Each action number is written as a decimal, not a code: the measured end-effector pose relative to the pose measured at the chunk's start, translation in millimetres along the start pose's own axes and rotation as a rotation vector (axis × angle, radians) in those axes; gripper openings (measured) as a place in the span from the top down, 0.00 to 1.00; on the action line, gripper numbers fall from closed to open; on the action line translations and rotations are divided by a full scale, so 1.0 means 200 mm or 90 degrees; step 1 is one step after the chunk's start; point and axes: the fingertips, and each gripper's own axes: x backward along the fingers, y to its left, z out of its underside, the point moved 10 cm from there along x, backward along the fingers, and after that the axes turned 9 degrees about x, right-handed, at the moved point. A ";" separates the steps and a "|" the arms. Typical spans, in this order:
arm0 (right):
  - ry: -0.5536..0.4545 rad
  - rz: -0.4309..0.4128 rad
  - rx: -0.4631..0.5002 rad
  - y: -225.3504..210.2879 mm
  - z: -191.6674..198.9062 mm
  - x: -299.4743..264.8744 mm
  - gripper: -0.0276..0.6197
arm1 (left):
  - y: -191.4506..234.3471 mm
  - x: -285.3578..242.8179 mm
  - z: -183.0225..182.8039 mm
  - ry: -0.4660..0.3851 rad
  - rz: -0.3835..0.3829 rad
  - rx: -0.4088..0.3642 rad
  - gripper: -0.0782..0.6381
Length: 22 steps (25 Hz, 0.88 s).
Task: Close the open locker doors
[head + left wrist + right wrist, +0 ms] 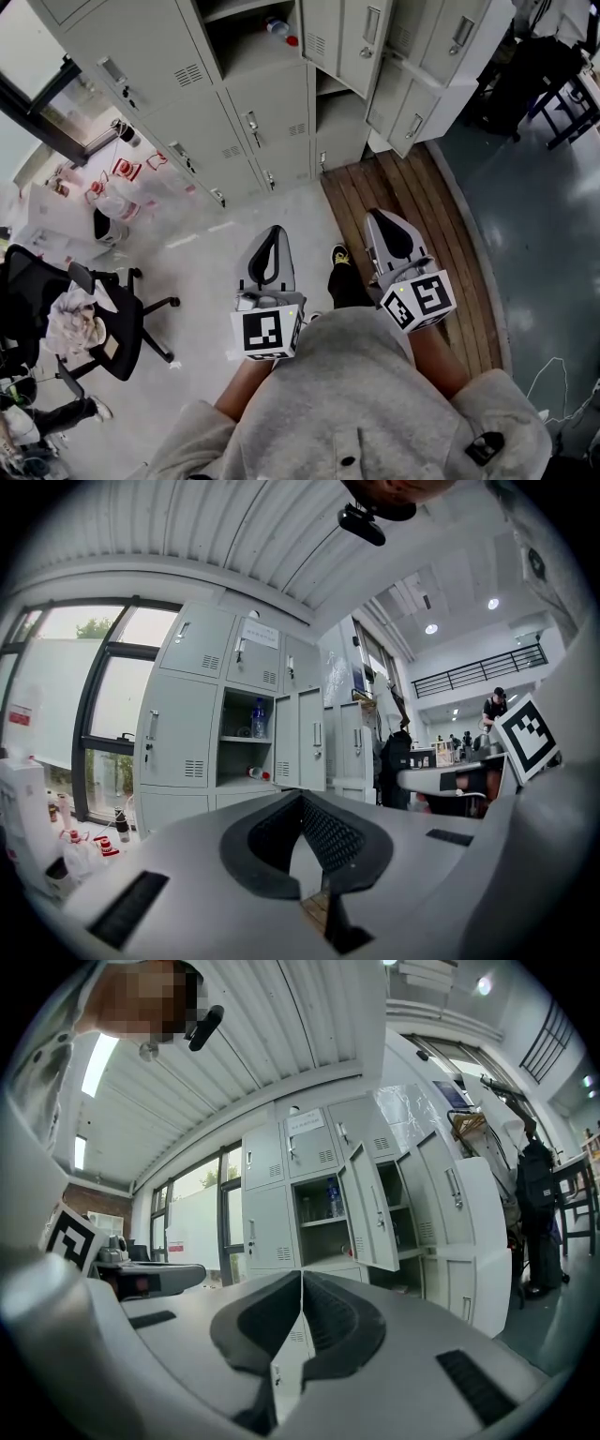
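- The left gripper [275, 230] has its jaws closed tip to tip, with nothing between them. Its rear is covered by its marker cube [267, 333].
- The right gripper [375, 216] is likewise closed and empty.
- Both grippers are well apart from the lockers [267, 112], across bare floor [216, 248].
- The lockers form a grey steel bank with vented doors. The head view cuts off the upper rows.
- Several open doors [371, 1206] stand swung outward at the middle and right of the bank. They overlap, so the exact number cannot be told.
- The open compartment [317, 1213] holds an upright bottle [259, 718]. A lying bottle [255, 772] is on the shelf below.
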 end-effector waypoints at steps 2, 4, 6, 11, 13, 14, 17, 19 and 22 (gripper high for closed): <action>0.004 0.002 -0.002 -0.02 0.02 -0.03 0.91 | 0.02 -0.04 0.00 0.005 -0.002 0.001 0.88; 0.009 0.004 -0.001 -0.06 0.03 -0.07 0.91 | 0.03 -0.08 0.01 0.005 0.000 0.003 0.88; 0.008 0.004 0.009 -0.11 0.02 -0.12 0.91 | 0.04 -0.15 -0.01 -0.001 -0.001 0.001 0.88; 0.017 0.014 0.023 -0.26 0.02 -0.22 0.91 | 0.06 -0.32 -0.02 0.005 0.001 -0.003 0.88; 0.018 0.022 0.020 -0.32 0.02 -0.27 0.91 | 0.06 -0.40 -0.03 0.012 0.004 -0.005 0.88; 0.018 0.027 0.018 -0.35 0.02 -0.30 0.91 | 0.07 -0.44 -0.04 0.015 0.006 -0.005 0.88; 0.018 0.035 0.014 -0.43 0.02 -0.39 0.91 | 0.08 -0.57 -0.06 0.021 0.010 -0.010 0.88; 0.019 0.035 0.015 -0.48 0.01 -0.43 0.91 | 0.08 -0.64 -0.06 0.025 0.012 -0.009 0.88; 0.025 0.027 0.022 -0.55 0.01 -0.50 0.91 | 0.08 -0.74 -0.08 0.020 0.017 -0.010 0.88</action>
